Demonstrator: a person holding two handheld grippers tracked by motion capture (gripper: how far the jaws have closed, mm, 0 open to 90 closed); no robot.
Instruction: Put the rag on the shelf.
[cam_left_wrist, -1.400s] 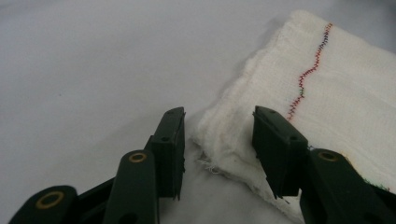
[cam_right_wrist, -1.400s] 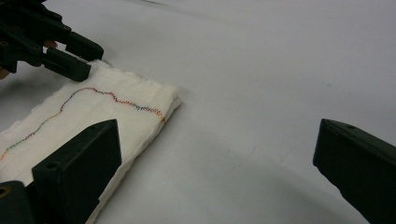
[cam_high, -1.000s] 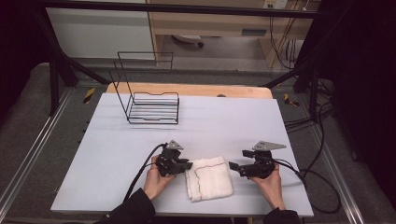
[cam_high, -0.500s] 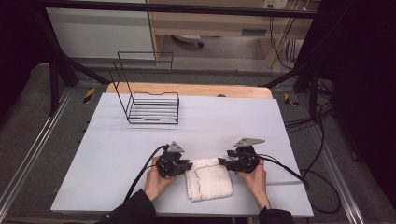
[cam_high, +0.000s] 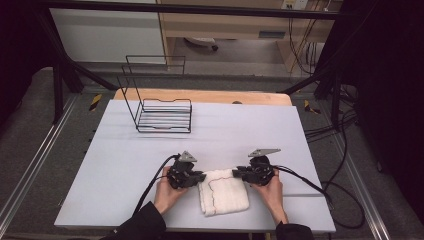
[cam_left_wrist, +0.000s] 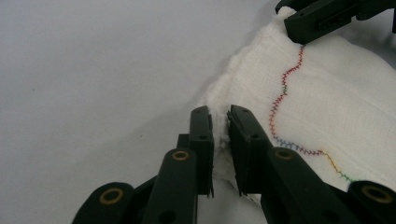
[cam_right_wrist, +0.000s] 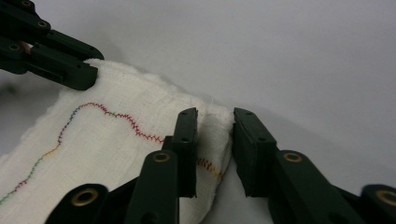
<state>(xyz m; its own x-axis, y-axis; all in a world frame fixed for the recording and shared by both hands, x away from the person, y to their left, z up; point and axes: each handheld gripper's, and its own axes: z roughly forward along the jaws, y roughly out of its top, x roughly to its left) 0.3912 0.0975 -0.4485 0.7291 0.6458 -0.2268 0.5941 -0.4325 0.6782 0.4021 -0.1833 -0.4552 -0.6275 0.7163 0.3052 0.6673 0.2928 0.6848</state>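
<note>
A folded white towel (cam_high: 223, 197) with a wavy multicoloured stitch line (cam_left_wrist: 280, 93) lies near the table's front edge. My left gripper (cam_high: 201, 176) is at the towel's far left corner, and in the left gripper view its jaws (cam_left_wrist: 220, 116) are shut on a pinch of the cloth edge. My right gripper (cam_high: 235, 173) is at the far right corner. Its jaws (cam_right_wrist: 215, 119) have just been closing, and the towel's corner (cam_right_wrist: 215, 122) now fills the gap between them, pressed from both sides. A hand holds each gripper low over the table.
A black wire rack (cam_high: 162, 112) stands at the far left of the pale grey table (cam_high: 240, 130). Cables (cam_high: 310, 182) trail from the right gripper across the table's right side. A wooden board (cam_high: 210, 96) runs along the far edge.
My right gripper has moved left to the towel's far right corner and its jaws have closed on the cloth. The left gripper has stayed on its corner.
</note>
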